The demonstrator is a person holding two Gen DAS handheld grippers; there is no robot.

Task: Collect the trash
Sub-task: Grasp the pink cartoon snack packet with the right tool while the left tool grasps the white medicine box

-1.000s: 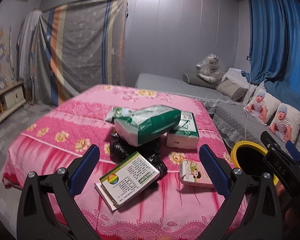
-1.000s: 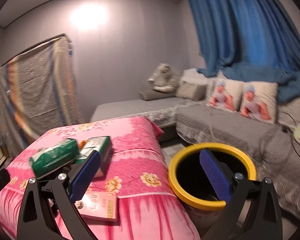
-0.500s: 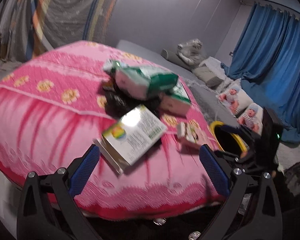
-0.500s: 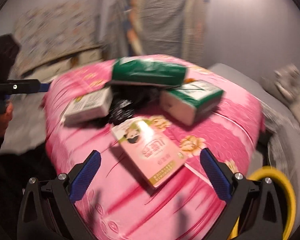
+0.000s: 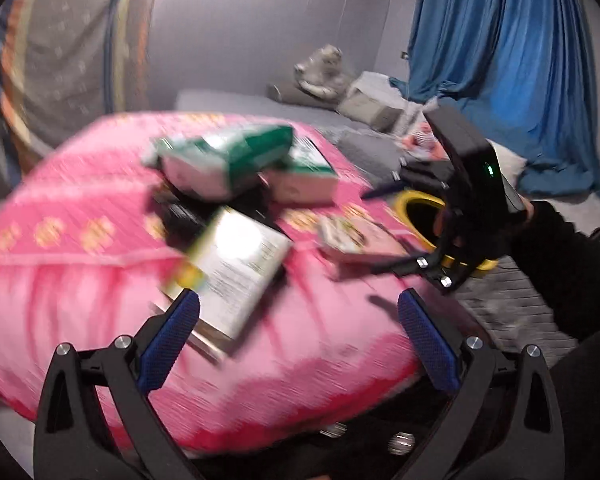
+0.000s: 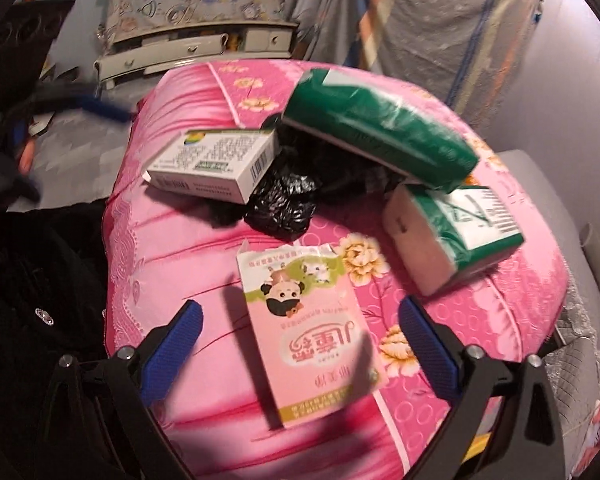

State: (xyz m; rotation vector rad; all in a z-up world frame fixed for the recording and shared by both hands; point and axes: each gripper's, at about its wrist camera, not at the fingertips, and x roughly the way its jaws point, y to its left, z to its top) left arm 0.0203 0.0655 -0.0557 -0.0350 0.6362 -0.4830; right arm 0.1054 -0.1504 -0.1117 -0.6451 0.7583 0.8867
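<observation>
Trash lies on a pink flowered bed cover (image 6: 172, 264). A flat pink box with a cartoon child (image 6: 312, 328) lies nearest my right gripper (image 6: 300, 344), which is open and empty just above it, one finger each side. Behind it are a crumpled black bag (image 6: 288, 204), a white box with green print (image 6: 212, 164), a green tissue pack (image 6: 380, 128) and a green-and-white box (image 6: 456, 236). My left gripper (image 5: 298, 340) is open and empty over the bed's near edge, by the white box (image 5: 236, 276). The yellow-rimmed bin (image 5: 416, 204) stands beside the bed.
A grey sofa (image 5: 372, 108) with cushions and blue curtains (image 5: 500, 60) lie beyond the bin. A white drawer unit (image 6: 196, 52) and draped cloths (image 6: 440, 20) stand past the bed's far side. The right gripper's body (image 5: 472, 184) hangs between bed and bin.
My right gripper swung from over the bin to the bed and now hovers over the pink box. My left gripper moved closer and lower toward the bed edge. Both stay open.
</observation>
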